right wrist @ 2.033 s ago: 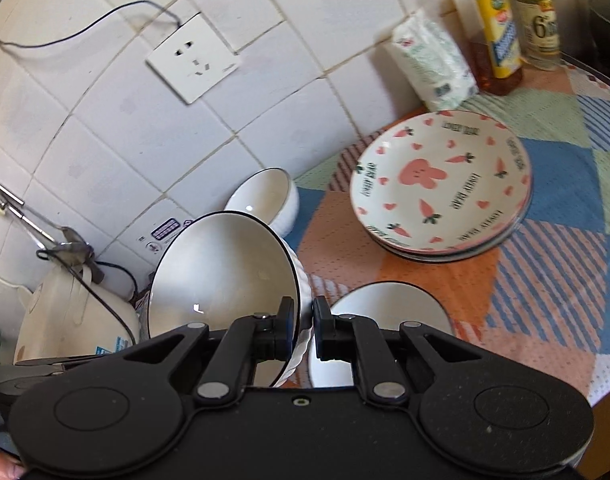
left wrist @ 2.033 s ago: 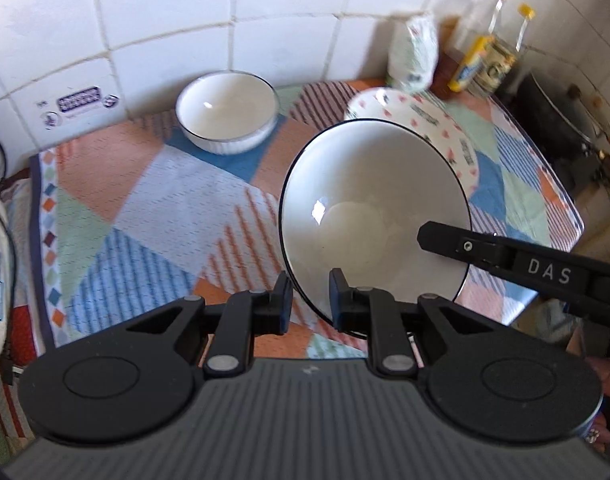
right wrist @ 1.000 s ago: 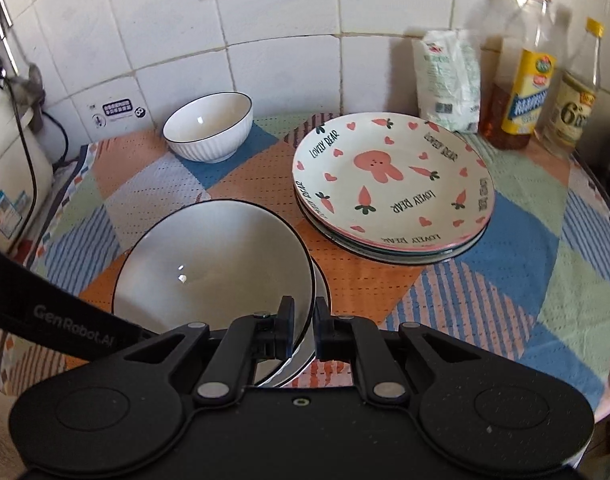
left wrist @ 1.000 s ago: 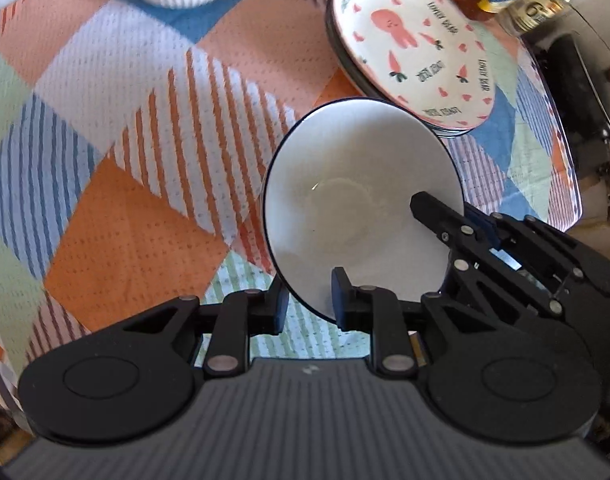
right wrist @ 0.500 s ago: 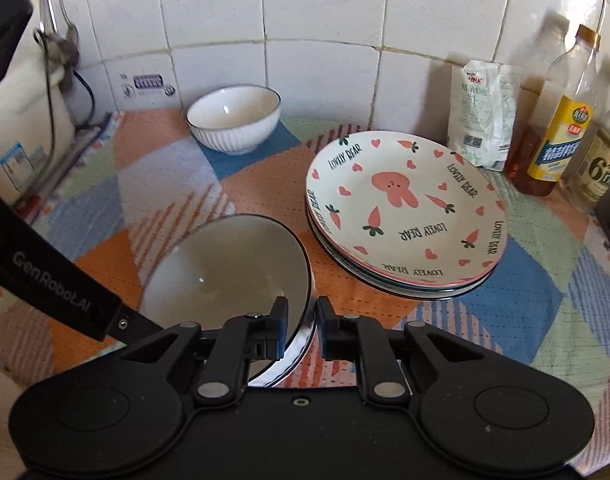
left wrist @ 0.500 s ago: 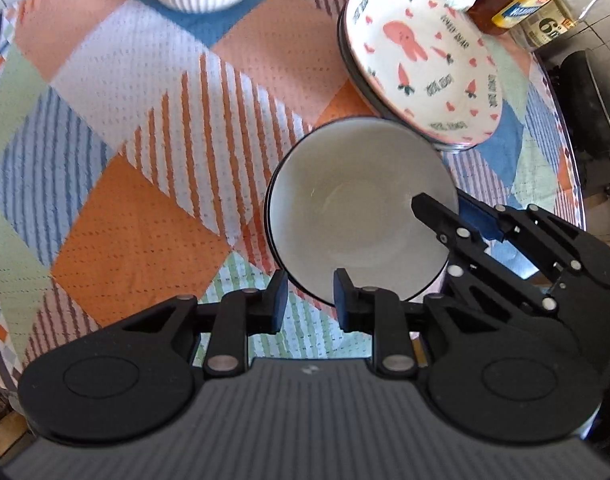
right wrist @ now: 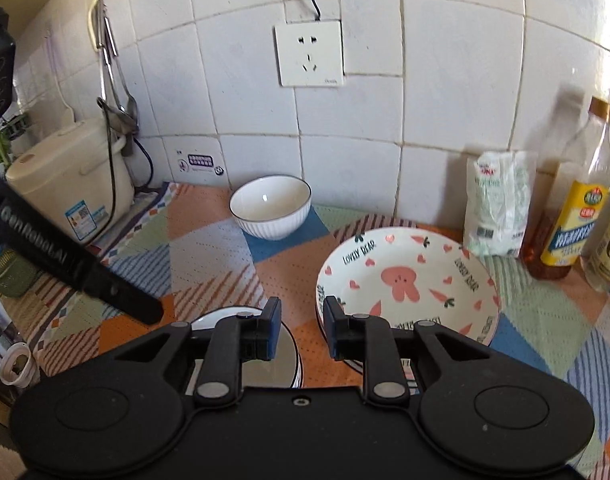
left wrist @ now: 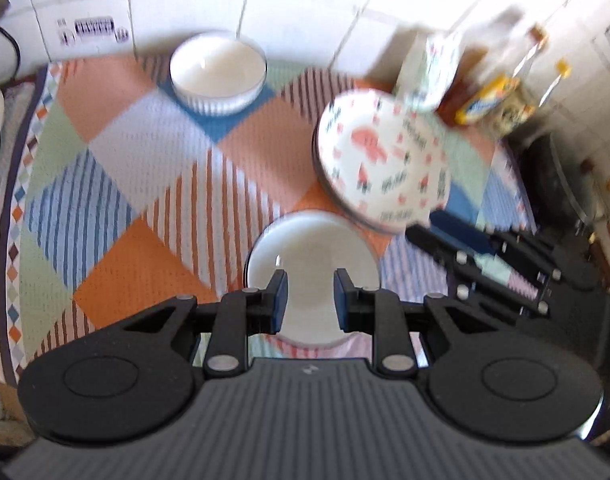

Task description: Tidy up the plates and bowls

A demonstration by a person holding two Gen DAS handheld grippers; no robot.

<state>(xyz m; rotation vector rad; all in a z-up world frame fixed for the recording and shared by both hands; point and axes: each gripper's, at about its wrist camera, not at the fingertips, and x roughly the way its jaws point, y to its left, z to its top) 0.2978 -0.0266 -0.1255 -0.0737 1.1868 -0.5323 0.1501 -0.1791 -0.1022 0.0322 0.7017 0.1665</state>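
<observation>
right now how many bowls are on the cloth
3 at least: a ribbed white bowl by the wall, and two nested bowls near the front edge; more could be hidden in that stack.

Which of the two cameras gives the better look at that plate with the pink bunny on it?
The right wrist view. There the bunny plate is sharp enough to read its lettering and see the plates stacked beneath. The left wrist view shows the same plate whole but smeared by motion blur.

Stacked white bowls (left wrist: pixel 311 258), upright at the bench's near edge; ribbed white bowl (right wrist: pixel 270 206) upright near the wall; stacked rabbit-print plates (right wrist: pixel 407 282) beside them.
</observation>
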